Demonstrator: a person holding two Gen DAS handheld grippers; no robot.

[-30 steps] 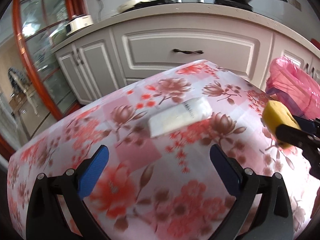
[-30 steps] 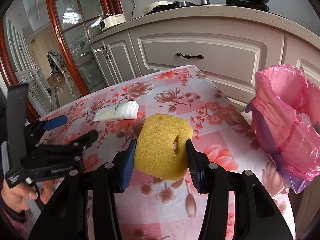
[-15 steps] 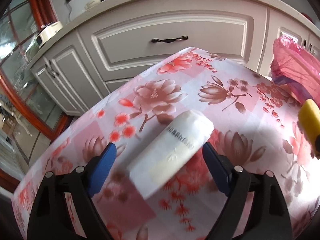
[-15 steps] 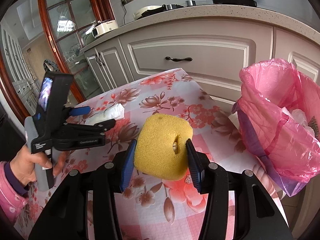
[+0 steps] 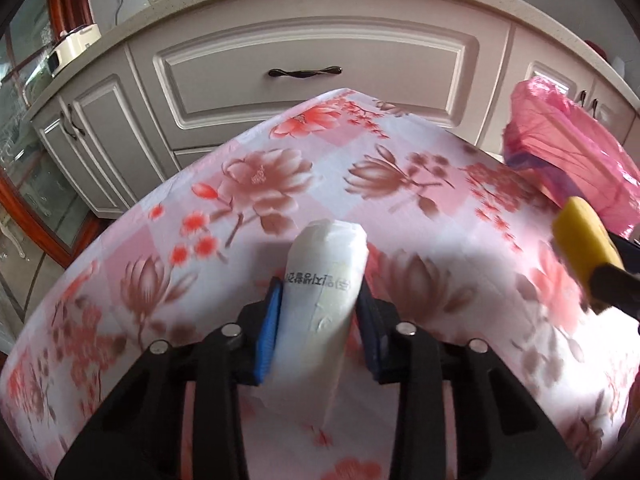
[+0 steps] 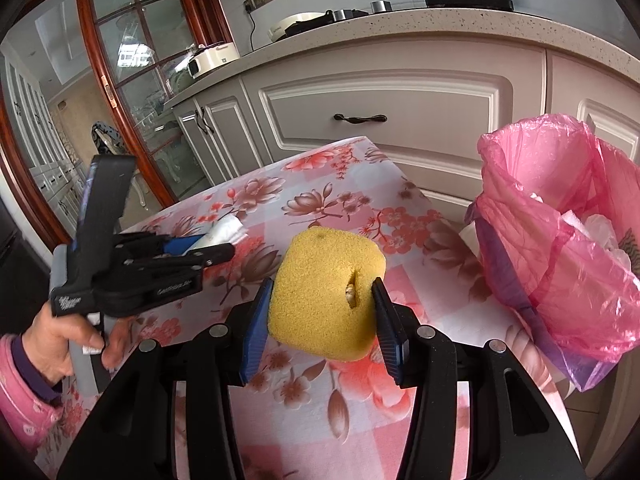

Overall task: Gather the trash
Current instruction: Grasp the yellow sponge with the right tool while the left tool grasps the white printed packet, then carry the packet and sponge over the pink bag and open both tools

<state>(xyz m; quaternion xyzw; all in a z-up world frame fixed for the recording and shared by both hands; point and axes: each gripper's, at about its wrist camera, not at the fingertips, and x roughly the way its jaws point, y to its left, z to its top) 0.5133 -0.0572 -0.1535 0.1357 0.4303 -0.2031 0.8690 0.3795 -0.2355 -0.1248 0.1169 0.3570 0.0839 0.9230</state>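
**Both grippers loaded; the bin bag lies off to the right**

The left gripper [image 5: 318, 320] is clamped on a white soft packet [image 5: 324, 280] with a line of printed characters across it. The packet's long axis runs straight out along the fingers, its far end pointing toward the cabinet drawer [image 5: 308, 76], and its near end passing back between the blue pads [image 5: 269, 332]. It sits low over the floral tablecloth [image 5: 420, 240]; whether it is already clear of the cloth cannot be told.

The right gripper [image 6: 320, 316] is closed on a yellow sponge [image 6: 324, 292], pads pressing its two sides, held above the table.

The pink bin bag [image 6: 560, 248] stands open at the table's right edge, with white rubbish already inside. From the right wrist view it is just beside the sponge, to the right. From the left wrist view it is well apart from the packet, far right, with the sponge between the two.

So the right hand is the nearer to the bag. The packet probably has to cross the table rightward, past or behind the right gripper, and the person's left hand [image 6: 68, 344] would need to swing it end-first over the bag's rim.
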